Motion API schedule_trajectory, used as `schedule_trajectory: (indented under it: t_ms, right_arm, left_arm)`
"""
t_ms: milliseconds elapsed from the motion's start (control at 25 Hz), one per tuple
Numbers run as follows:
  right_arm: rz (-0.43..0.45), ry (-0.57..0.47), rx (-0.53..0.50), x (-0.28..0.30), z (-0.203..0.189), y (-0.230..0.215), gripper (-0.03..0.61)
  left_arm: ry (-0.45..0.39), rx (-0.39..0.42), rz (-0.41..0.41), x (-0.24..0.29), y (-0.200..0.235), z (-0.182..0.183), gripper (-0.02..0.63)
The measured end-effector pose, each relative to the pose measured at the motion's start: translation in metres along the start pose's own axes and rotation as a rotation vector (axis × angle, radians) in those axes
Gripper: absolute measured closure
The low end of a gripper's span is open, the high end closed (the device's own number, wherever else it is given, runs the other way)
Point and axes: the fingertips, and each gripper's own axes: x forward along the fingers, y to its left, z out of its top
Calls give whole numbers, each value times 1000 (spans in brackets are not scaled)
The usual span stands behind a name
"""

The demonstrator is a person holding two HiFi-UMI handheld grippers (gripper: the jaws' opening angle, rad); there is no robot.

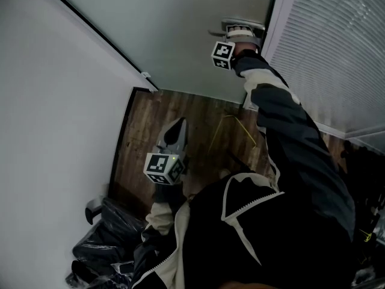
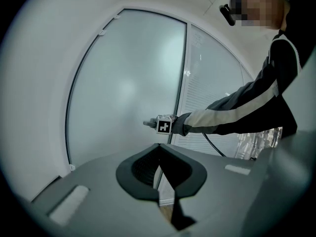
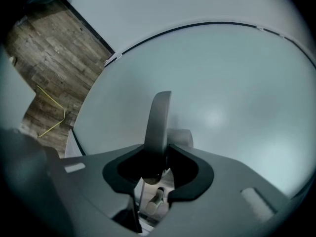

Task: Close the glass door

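- The glass door (image 1: 180, 35) is a frosted panel across the top of the head view. Its door handle (image 1: 240, 26) sits at about 1 o'clock in that view, just beside the panel with blinds (image 1: 325, 59).
- The right gripper (image 1: 237, 34) is at the handle. In the right gripper view its jaws are part-way closed, with the lever (image 3: 159, 127) clamped between them.
- The lever's long axis runs from 6 to 12 o'clock out of the jaws in that view, and the glass lies directly behind it.
- The left gripper (image 1: 174, 134) hangs low over the wooden floor (image 1: 198, 113), at about 7 o'clock from the handle and well apart from it. Its jaws are together and hold nothing.
- Judgement: the right hand does the closing. The move depends on driving the handle edge toward the blinds panel at 3 o'clock.
- Whether the door is already seated in its frame cannot be told.
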Motion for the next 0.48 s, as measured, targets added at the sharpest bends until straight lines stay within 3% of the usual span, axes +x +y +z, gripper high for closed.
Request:
schedule_trajectory:
  t_ms: [200, 480]
  right_arm:
    - [-21, -16, 5, 1, -1, -1, 465]
    - [34, -24, 6, -1, -2, 5, 431]
  left_arm:
    - [0, 4, -4, 10, -2, 1, 609]
    - [6, 6, 11, -3, -2, -3, 609]
